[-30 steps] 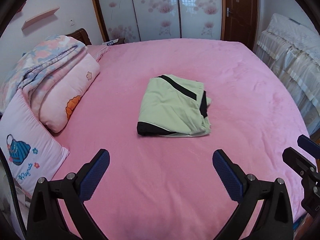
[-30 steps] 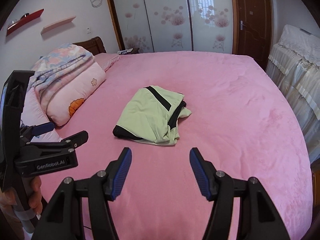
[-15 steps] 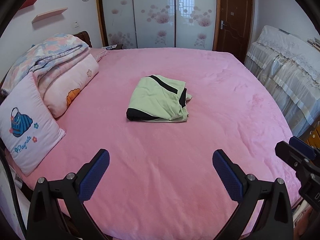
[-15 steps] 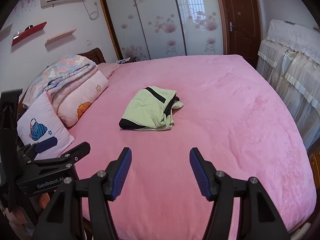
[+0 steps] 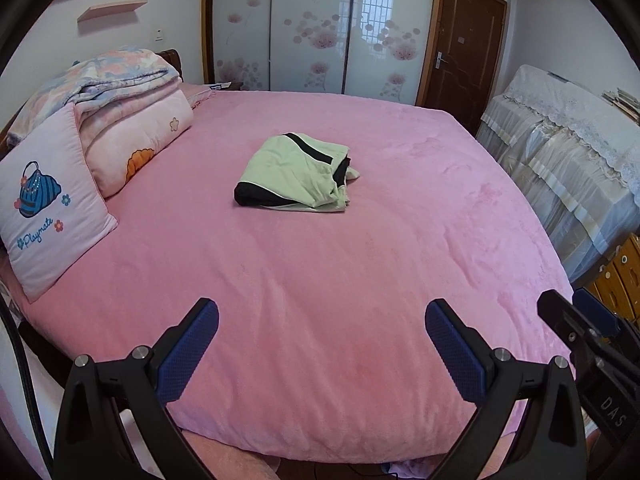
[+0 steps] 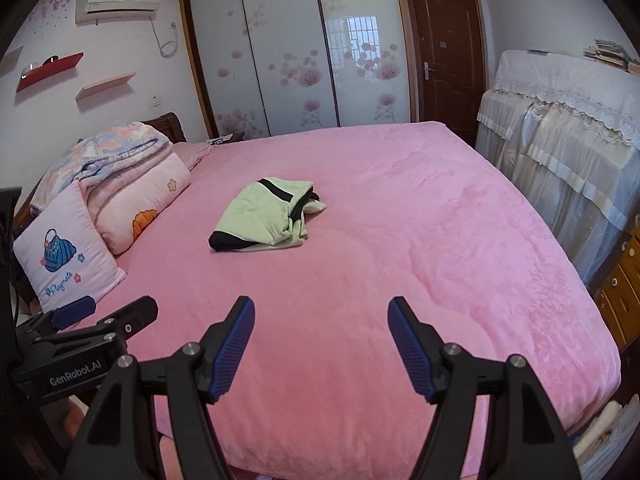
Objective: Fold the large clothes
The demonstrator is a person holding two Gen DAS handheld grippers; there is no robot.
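Bedding first: we see the pink bed [image 5: 360,280] filling both views, but only the right wrist view gives us the air conditioner [image 6: 118,2] and the red shelf [image 6: 50,70] on the wall. The folded garment [image 5: 294,174], pale green with black bands, lies about mid-bed, well apart from every edge. Its long axis runs from the near left toward the far right corner, black hem end nearest us. Pillows [image 5: 48,200] sit along the left edge. Our left gripper [image 5: 322,354] hangs over the near edge with jaws spread wide and nothing between them. Our right gripper [image 6: 321,348] does likewise, its jaws opening, nothing in them.
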